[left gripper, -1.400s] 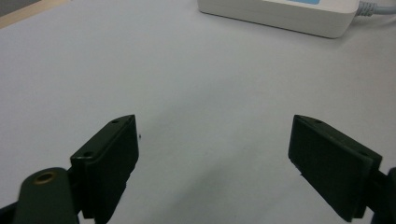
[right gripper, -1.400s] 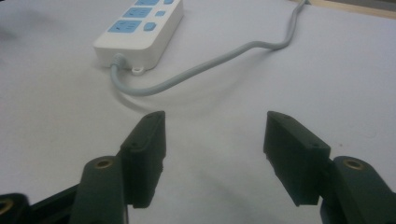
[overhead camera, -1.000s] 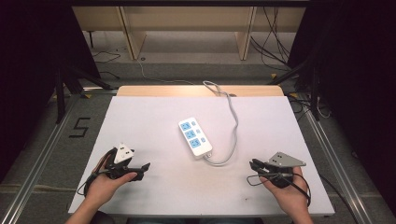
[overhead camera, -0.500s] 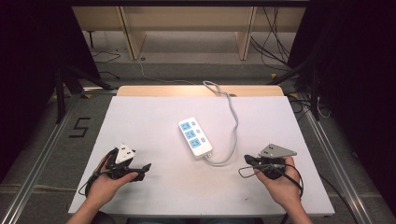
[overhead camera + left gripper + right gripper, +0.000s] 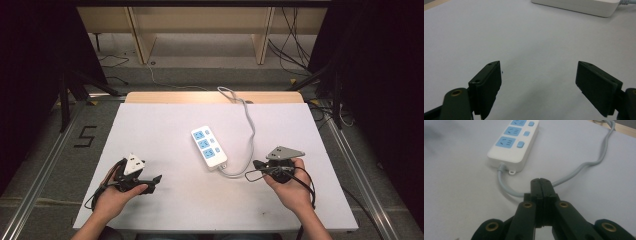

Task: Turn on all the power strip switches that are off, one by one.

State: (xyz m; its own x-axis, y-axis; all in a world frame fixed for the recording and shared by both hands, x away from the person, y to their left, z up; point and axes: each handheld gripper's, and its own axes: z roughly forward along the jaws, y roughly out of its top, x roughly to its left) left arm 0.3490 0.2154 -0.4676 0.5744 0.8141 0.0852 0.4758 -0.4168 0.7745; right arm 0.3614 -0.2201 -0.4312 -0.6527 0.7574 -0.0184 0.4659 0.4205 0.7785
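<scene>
A white power strip point(image 5: 208, 146) with blue sockets lies in the middle of the white table point(image 5: 165, 125). Its grey cable point(image 5: 250, 125) loops to the right and runs off the far edge. My right gripper point(image 5: 257, 164) hovers just right of the strip's near end, its jaws pressed together on nothing. In the right gripper view the shut tips point(image 5: 541, 182) sit above the cable point(image 5: 579, 170), with the strip point(image 5: 515, 142) just beyond. My left gripper point(image 5: 154, 180) rests near the front left and points right. In the left gripper view it point(image 5: 539, 85) stands wide open over bare table, the strip point(image 5: 579, 6) far ahead.
A wooden strip point(image 5: 215, 97) edges the table's far side. Metal rails point(image 5: 45, 170) run along both sides of the table, and loose cables point(image 5: 295, 30) lie on the floor beyond it. A wooden frame point(image 5: 200, 20) stands farther back.
My right hand has moved left and a little up the picture, toward the strip's cable loop. The left hand and the power strip have not moved.
</scene>
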